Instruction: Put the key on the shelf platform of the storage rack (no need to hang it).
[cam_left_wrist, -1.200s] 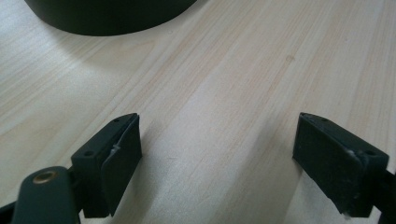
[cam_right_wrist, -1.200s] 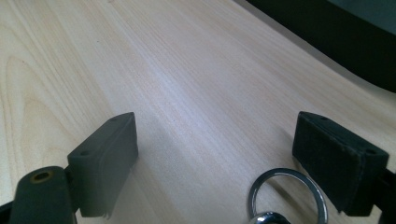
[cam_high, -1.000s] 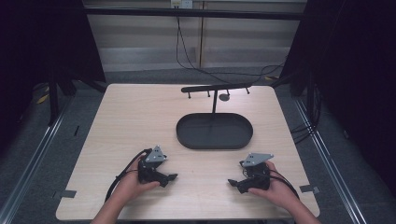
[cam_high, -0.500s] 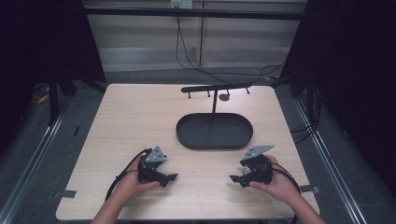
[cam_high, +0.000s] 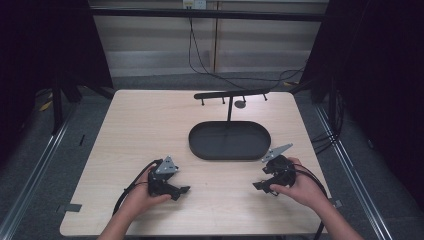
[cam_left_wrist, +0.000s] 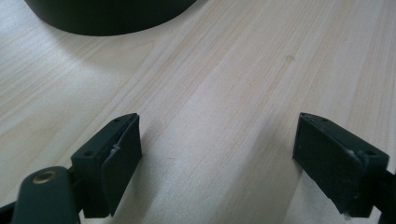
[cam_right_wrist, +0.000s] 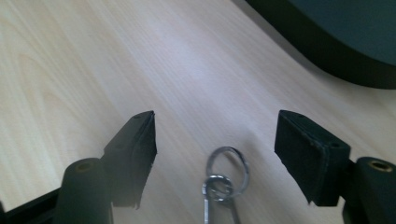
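Light wooden table (cam_high: 150, 125), black oval tray (cam_high: 229, 141), hook stand (cam_high: 230, 95), metal key ring (cam_right_wrist: 224, 179), floor cables (cam_high: 200, 55)

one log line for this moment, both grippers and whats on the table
left gripper: open, empty | right gripper: open, key ring between fingers, ungrasped | black tray: mid-table

Table (cam_high: 150, 125) was pale wood with fine straight grain. Oval tray (cam_high: 230, 141) and hook stand (cam_high: 231, 95) were matte black. Both grippers, left (cam_high: 181, 190) and right (cam_high: 257, 185), were black with grey top plates. Key ring (cam_right_wrist: 227, 173) was shiny silver metal. Surrounding floor was grey.
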